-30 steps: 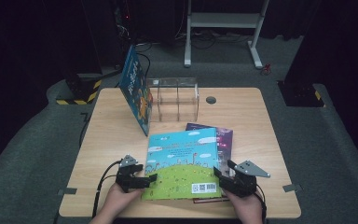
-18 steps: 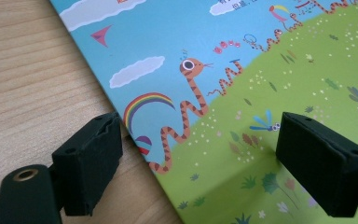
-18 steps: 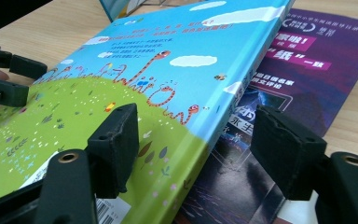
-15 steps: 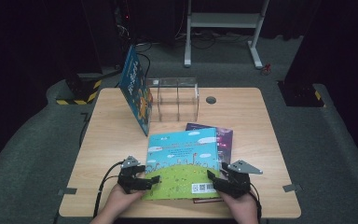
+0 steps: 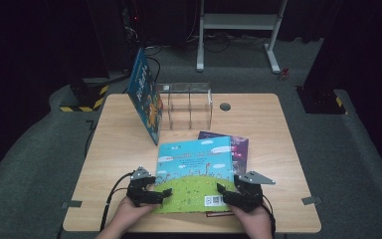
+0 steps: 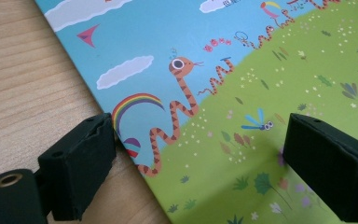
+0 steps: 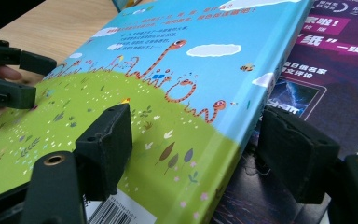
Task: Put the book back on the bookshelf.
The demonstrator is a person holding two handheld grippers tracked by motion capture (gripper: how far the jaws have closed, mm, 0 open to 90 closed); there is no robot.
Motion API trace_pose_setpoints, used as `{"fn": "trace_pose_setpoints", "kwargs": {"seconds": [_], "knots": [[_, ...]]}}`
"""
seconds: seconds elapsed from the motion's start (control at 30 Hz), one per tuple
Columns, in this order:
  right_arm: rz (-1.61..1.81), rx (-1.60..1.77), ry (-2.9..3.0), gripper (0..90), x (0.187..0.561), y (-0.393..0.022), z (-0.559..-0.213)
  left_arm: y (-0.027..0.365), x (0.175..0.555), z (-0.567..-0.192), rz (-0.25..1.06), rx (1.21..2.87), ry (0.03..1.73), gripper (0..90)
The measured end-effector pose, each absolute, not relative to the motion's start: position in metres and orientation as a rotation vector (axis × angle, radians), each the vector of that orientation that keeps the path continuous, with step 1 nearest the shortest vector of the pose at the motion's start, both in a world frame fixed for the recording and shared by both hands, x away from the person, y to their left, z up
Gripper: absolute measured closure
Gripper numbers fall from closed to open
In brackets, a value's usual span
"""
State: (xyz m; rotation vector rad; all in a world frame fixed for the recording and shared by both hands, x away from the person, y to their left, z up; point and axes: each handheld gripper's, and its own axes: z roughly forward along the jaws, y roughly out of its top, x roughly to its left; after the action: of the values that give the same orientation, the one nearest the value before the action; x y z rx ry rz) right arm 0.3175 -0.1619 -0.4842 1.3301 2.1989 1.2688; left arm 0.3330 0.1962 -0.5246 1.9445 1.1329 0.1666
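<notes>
A picture book with blue sky, a green hill and striped snakes lies flat on a purple book near the table's front edge. My left gripper is at the picture book's lower left edge. In the left gripper view its jaws have just been opening and straddle that edge of the cover without pressing it. My right gripper is at the lower right corner. Its jaws have also just been opening and stand either side of the picture book's spine, above the purple book.
A blue book stands tilted against a clear acrylic rack at the back of the wooden table. A round grommet hole sits behind the rack's right end. Hands hold both grippers at the near edge.
The jaws of both grippers stand wider apart than before. The right hand has shifted slightly; the left hand and the books have stayed put.
</notes>
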Motion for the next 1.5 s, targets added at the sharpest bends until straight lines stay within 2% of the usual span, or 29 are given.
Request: {"fn": "trace_pose_setpoints", "kwargs": {"seconds": [0.67, 1.13, 1.5], "knots": [[1.266, 1.356, 2.267, 26.7, 0.3180, -0.1632, -0.4821, 0.1916, 0.3323, -0.5233, 0.166, 1.952, 1.140, 9.2], [1.269, 1.384, 2.257, 33.5, 0.3154, -0.1655, -0.4795, 0.1913, 0.3324, -0.5241, 0.163, 1.952, 1.132, 7.8], [1.273, 1.356, 2.244, 39.8, 0.3119, -0.1707, -0.4768, 0.1891, 0.3335, -0.5250, 0.161, 1.962, 1.123, 3.0]]}}
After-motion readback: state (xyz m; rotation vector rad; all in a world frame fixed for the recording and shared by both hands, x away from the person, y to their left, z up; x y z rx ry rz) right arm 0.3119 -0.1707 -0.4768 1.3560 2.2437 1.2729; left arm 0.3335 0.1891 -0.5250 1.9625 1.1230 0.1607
